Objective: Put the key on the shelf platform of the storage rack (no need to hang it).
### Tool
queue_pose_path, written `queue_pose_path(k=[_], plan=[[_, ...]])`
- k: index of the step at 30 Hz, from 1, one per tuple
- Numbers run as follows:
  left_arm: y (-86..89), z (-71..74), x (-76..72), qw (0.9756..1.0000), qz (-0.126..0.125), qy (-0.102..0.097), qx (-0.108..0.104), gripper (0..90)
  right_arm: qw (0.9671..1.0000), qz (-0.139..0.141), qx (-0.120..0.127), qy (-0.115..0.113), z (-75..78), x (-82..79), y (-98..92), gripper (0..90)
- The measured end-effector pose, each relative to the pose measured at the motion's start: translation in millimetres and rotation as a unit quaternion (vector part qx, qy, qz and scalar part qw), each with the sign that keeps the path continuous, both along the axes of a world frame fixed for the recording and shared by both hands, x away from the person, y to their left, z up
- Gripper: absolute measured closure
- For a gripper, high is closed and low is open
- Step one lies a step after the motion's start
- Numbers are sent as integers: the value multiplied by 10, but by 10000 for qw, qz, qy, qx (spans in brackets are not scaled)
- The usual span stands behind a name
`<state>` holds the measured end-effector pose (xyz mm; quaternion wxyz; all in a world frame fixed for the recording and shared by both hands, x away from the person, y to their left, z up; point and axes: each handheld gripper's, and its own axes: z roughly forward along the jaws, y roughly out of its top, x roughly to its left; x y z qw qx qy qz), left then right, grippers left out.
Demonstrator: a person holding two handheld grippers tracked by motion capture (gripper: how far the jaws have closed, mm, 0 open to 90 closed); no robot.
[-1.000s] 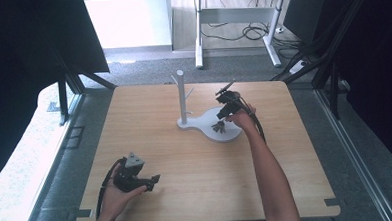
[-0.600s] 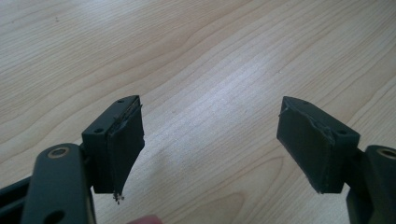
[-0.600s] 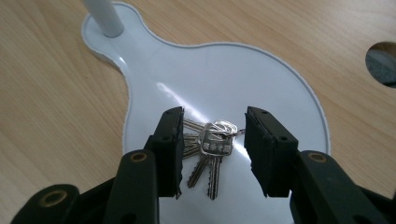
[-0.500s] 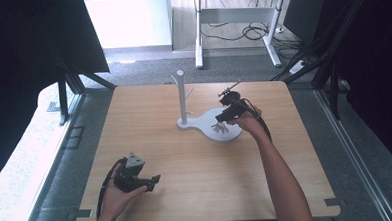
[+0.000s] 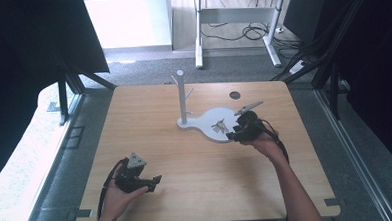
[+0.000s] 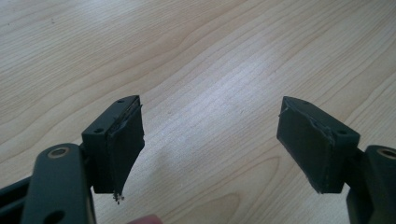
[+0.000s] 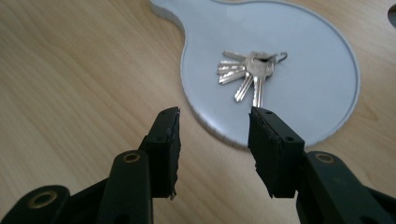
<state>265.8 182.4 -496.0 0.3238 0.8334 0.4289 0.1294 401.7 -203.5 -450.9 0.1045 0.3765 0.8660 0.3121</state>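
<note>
A bunch of silver keys [image 7: 250, 70] on a ring lies fanned out on the round white base [image 7: 303, 84] of a small stand. In the high view the keys [image 5: 218, 125] rest on that base [image 5: 219, 113], in front of the white post [image 5: 181, 93] with its short pegs. My right gripper [image 5: 233, 135] sits at the base's near right edge, pointing at the keys. Its jaws [image 7: 215, 149] have just been opening and hold nothing. My left gripper [image 5: 154, 181] rests at the near left of the table, open over bare wood [image 6: 210, 140].
The wooden table [image 5: 186, 156] has a round hole [image 5: 235, 95] at its far right. Beyond the far edge stand white desk legs [image 5: 198, 35] and floor cables. Dark frames flank both sides.
My right gripper has pulled back from above the base toward the near side, and its jaws have spread. The keys lie free on the base. My left gripper has stayed put.
</note>
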Motion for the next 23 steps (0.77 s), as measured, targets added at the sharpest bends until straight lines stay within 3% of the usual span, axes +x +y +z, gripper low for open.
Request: queue_pose_path(k=[7, 14, 18, 21, 23], plan=[[-16, -13, 4, 10000, 16, 7, 35, 233, 9996, -84, 242, -99, -148, -386, -304, 537], [-45, -23, 0, 10000, 44, 31, 29, 233, 9985, -178, 399, -321, -373, -892, -579, 537], [-50, -26, -2, 10000, 36, 34, 36, 233, 9987, -72, 284, -407, -368, -984, -607, 516], [-48, -27, -3, 10000, 35, 28, 38, 233, 9978, -148, 411, -493, -372, -981, -645, 498], [-46, -32, -1, 10000, 40, 34, 38, 233, 9979, -243, 333, -500, -418, -959, -668, 478]])
